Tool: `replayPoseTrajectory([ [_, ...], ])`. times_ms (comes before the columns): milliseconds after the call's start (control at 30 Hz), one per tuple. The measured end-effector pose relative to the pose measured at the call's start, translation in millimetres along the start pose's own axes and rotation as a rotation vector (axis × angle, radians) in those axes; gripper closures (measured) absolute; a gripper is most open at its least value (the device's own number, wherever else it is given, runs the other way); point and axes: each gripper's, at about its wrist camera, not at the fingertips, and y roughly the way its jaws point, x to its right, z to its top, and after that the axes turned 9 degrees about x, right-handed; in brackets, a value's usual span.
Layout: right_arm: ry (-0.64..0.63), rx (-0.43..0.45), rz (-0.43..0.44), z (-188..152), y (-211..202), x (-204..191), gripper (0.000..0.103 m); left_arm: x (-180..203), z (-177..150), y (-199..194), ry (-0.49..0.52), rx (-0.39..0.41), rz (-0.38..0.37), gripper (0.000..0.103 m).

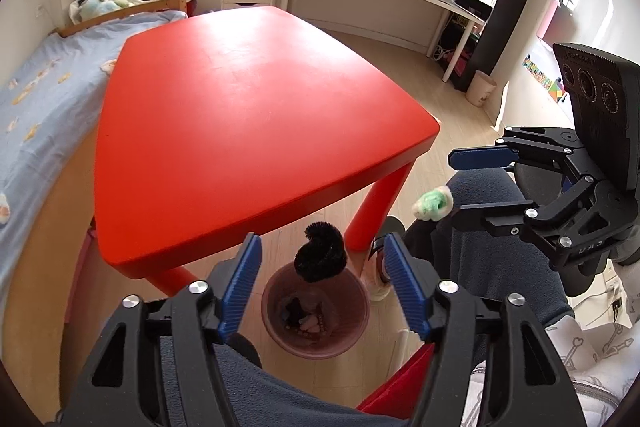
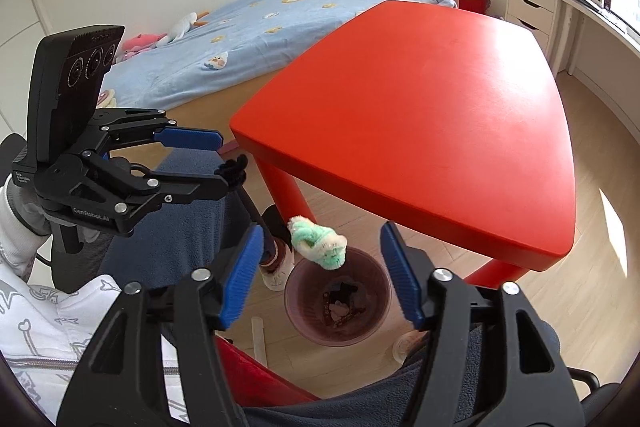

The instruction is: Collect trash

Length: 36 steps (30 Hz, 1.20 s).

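A black fuzzy piece of trash (image 1: 320,258) hangs in the air between my left gripper's (image 1: 321,281) open fingers, above a pink trash bin (image 1: 316,311) on the floor that holds several scraps. A green and white fuzzy piece (image 2: 318,243) hangs in the air between my right gripper's (image 2: 320,277) open fingers, above the same bin (image 2: 338,301). Neither piece touches a pad. In the left wrist view the right gripper (image 1: 460,183) is at the right with the green piece (image 1: 434,203) at its tips. In the right wrist view the left gripper (image 2: 224,163) is at the left with the black piece (image 2: 234,167).
A red table (image 1: 256,131) stands just beyond the bin, its legs beside it; it also shows in the right wrist view (image 2: 432,123). A bed (image 1: 36,95) lies to the left. The person's legs in dark trousers (image 1: 488,259) and a red chair edge (image 2: 256,375) are close by.
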Motion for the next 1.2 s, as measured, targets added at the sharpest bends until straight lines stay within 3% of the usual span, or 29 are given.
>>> replayPoseTrajectory([
  [100, 0.022, 0.002, -0.019, -0.2, -0.5, 5.0, 0.009, -5.2, -0.2, -0.7, -0.022, 0.005, 0.021, 0.010],
  [233, 0.045, -0.002, -0.038, -1.5, 1.3, 8.6, 0.003, -8.1, -0.7, -0.9, -0.034, 0.005, 0.035, 0.008],
  [867, 0.109, -0.028, -0.087, 3.7, 10.1, 17.3, 0.003, -18.4, 8.2, -2.2, -0.083, 0.016, 0.029, 0.008],
  [1200, 0.110, 0.054, -0.156, 42.0, 4.1, 35.1, 0.003, -32.5, 40.0, -5.0, -0.055, 0.082, 0.068, 0.008],
])
